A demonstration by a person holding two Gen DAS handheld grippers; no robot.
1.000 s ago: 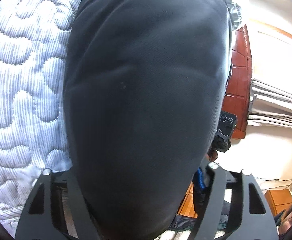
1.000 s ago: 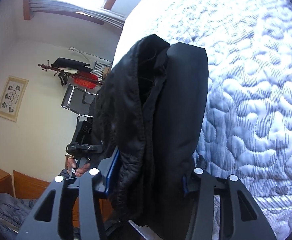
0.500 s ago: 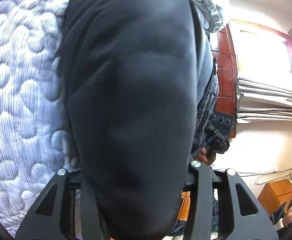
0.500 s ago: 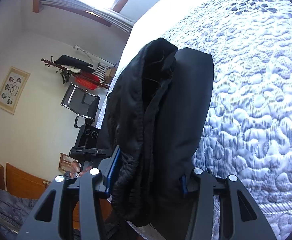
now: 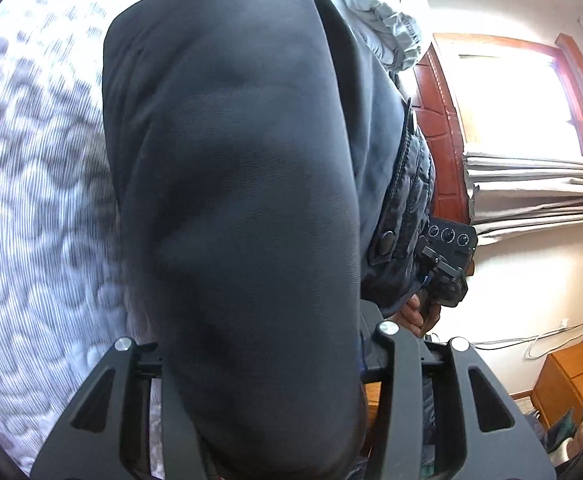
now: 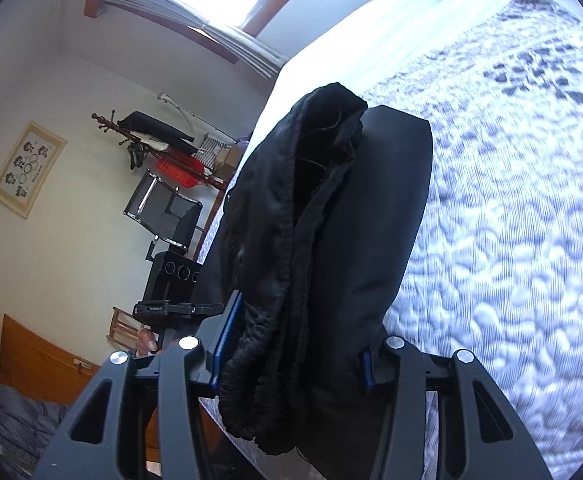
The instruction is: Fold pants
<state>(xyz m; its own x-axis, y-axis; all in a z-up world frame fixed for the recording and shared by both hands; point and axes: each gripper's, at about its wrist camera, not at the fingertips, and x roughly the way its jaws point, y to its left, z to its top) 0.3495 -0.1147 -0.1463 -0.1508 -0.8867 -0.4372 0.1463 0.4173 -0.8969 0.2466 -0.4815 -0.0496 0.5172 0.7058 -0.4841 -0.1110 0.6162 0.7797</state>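
mid-fold, both grippers carry the pants above the quilted bed.

dark and matte, the pants hang doubled and thick; in the right view a gathered waistband edge bunches beside a smooth panel. the left gripper has its fingers clamped on a broad fold of cloth, and the right gripper is likewise closed on the bunched layers. the step looks like carrying the fold over; next likely calls for lowering it flat onto the quilt, edges aligned, before letting go.
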